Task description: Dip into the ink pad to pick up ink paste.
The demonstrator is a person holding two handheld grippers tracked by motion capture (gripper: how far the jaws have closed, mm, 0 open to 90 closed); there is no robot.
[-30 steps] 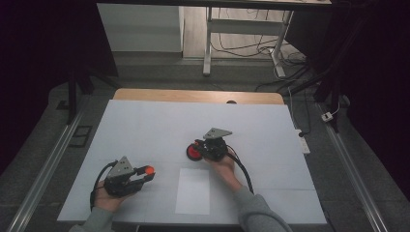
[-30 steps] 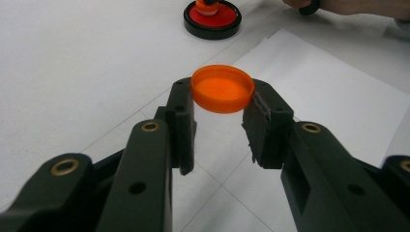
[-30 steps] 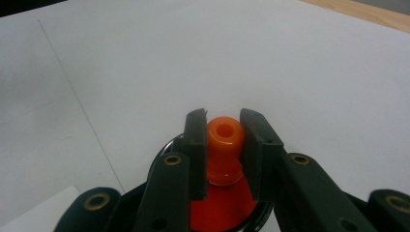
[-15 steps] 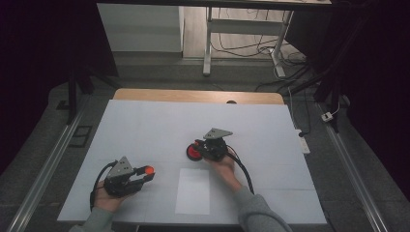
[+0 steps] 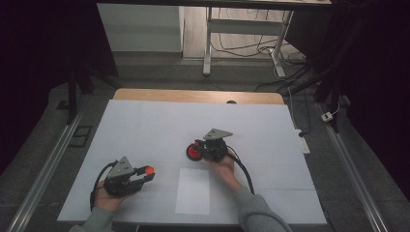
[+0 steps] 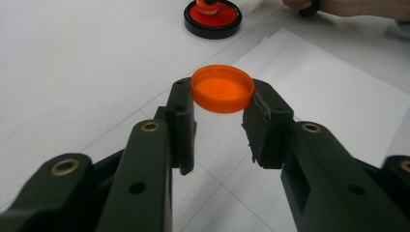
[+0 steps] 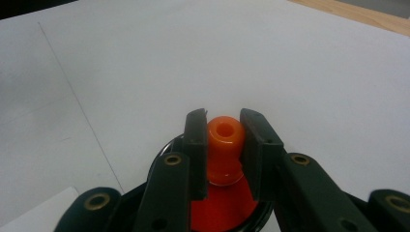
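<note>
Left gripper (image 6: 220,121) near the front left of the white counter (image 5: 145,125), fingers (image 6: 181,121) clamped on an orange cap (image 6: 223,88) held just above the surface, beside a white paper sheet (image 5: 193,191). Right gripper (image 7: 223,145) at mid-counter, fingers (image 7: 196,145) closed on an orange knob (image 7: 225,140) rising from a red, black-rimmed disc (image 5: 194,152).
</note>
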